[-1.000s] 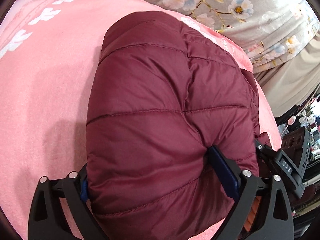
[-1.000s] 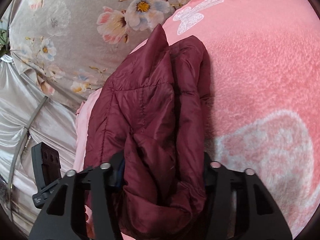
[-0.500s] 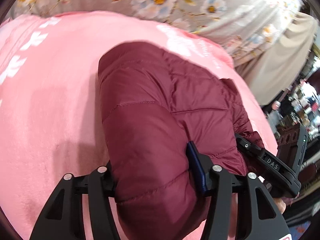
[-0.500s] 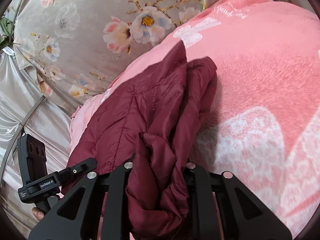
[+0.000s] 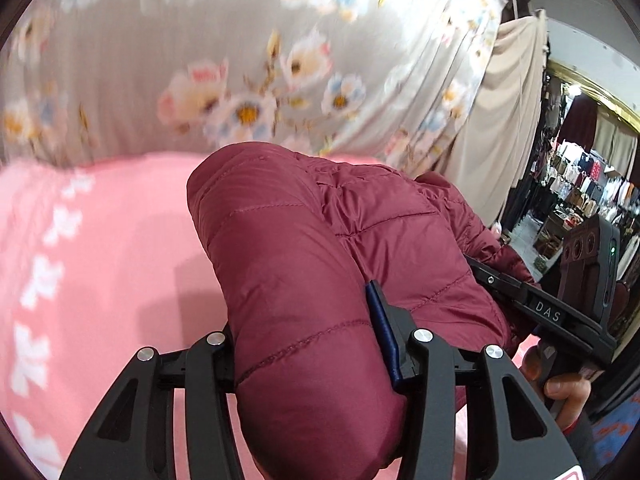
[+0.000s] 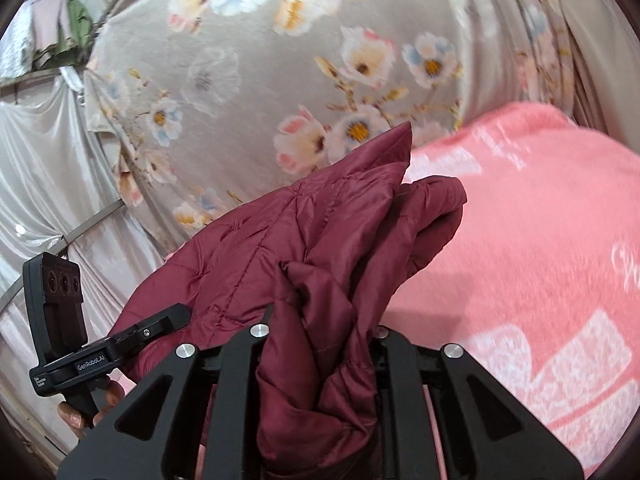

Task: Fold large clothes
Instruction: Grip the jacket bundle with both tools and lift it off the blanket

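Both grippers have risen since a second ago, and the maroon quilted jacket [image 5: 320,280] comes up with them off the pink blanket [image 5: 100,260] on the bed. Back then the left jaws stood wide around a broad puffed fold; now the left gripper [image 5: 308,360] has its jaws closing on a narrower roll of that fold, the blue pad at 3 o'clock pressing into the fabric. From the right wrist view, the right gripper [image 6: 320,344] was loosely astride a bunched edge of the jacket [image 6: 320,260]; now its jaws are clenched tight on that bunch, which spills out toward 6 o'clock. The grey floral curtain [image 5: 240,60], earlier a strip at 12 o'clock, now fills the upper half of both views, and the blanket [image 6: 520,260] has shrunk toward 3 o'clock on the right wrist view. Each camera sees the other gripper, held by a hand [image 5: 568,396], at its edge.
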Demonstrator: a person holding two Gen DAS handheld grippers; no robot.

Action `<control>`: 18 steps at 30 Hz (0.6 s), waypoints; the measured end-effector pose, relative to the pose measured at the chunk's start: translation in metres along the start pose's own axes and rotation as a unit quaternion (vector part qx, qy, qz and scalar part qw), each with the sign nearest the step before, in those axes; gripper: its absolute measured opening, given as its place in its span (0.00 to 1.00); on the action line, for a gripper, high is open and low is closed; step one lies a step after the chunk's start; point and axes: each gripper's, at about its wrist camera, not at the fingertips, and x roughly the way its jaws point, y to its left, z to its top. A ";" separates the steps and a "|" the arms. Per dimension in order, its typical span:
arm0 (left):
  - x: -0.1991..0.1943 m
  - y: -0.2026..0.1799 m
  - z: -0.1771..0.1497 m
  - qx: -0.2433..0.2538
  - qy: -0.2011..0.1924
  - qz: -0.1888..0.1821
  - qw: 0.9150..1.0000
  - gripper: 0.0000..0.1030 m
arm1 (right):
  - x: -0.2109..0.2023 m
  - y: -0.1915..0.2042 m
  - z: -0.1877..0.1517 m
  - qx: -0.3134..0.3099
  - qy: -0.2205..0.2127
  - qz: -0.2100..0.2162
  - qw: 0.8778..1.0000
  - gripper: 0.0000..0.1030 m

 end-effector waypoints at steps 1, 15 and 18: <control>-0.006 0.005 0.007 0.011 -0.013 0.006 1.000 0.43 | 0.004 0.006 0.003 -0.007 -0.005 0.004 1.000 0.14; 0.002 0.167 0.057 0.027 -0.116 0.088 0.989 0.44 | 0.193 0.086 0.043 -0.075 -0.013 0.071 0.995 0.15; 0.023 0.204 0.057 0.016 -0.110 0.097 0.989 0.44 | 0.234 0.086 0.038 -0.079 -0.003 0.070 0.994 0.15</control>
